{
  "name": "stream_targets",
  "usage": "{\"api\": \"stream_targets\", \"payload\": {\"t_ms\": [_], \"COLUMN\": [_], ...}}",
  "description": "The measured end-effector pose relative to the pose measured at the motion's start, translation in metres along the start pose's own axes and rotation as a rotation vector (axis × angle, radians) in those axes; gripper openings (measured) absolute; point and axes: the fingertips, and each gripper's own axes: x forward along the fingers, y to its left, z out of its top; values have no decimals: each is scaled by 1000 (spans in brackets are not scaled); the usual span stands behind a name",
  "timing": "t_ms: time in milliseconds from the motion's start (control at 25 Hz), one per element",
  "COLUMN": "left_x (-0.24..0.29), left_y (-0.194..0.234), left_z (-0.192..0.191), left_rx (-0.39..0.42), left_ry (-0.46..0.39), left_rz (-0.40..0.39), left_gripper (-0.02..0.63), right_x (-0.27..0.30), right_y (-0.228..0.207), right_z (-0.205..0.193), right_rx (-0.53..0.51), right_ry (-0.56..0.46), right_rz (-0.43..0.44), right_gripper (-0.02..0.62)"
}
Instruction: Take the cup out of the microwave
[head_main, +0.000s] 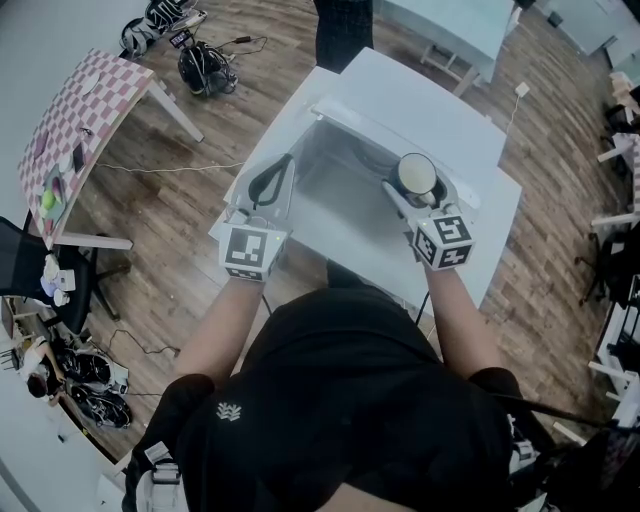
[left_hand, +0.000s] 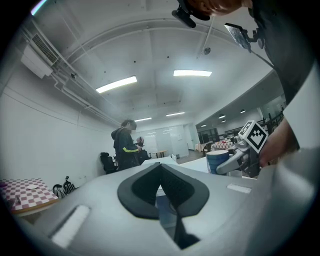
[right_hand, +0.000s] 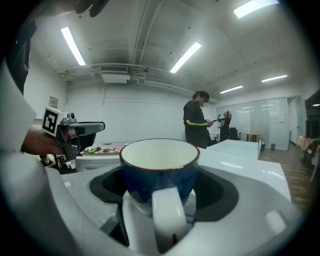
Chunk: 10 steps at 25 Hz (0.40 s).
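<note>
A blue cup (head_main: 417, 173) with a white inside is held over the white microwave (head_main: 335, 215), which stands on a white table (head_main: 400, 90). My right gripper (head_main: 420, 190) is shut on the cup. In the right gripper view the cup (right_hand: 159, 165) stands upright between the jaws with its white handle pointing back at the camera. My left gripper (head_main: 283, 165) hovers over the microwave's left side, its black pads (left_hand: 145, 187) meeting at the tips with nothing between them. From the left gripper view the cup (left_hand: 217, 160) and the right gripper (left_hand: 245, 150) show off to the right.
A pink checkered table (head_main: 80, 120) stands at the left, with bags (head_main: 200, 65) on the wooden floor behind it. A pale table (head_main: 450, 25) stands beyond the white one. A person (right_hand: 197, 122) in dark clothes stands farther back in the room.
</note>
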Motion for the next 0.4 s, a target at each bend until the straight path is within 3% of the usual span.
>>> {"api": "stream_targets", "payload": {"t_ms": [400], "left_x": [13], "left_y": [-6], "left_z": [0], "left_rx": [7], "left_ry": [-8], "left_rz": [-5], "left_gripper": [3], "right_x": [3], "right_y": [-9], "right_z": [-3], "right_rx": [-46], "right_ry": [0], "right_rz": [-1], "right_gripper": [388]}}
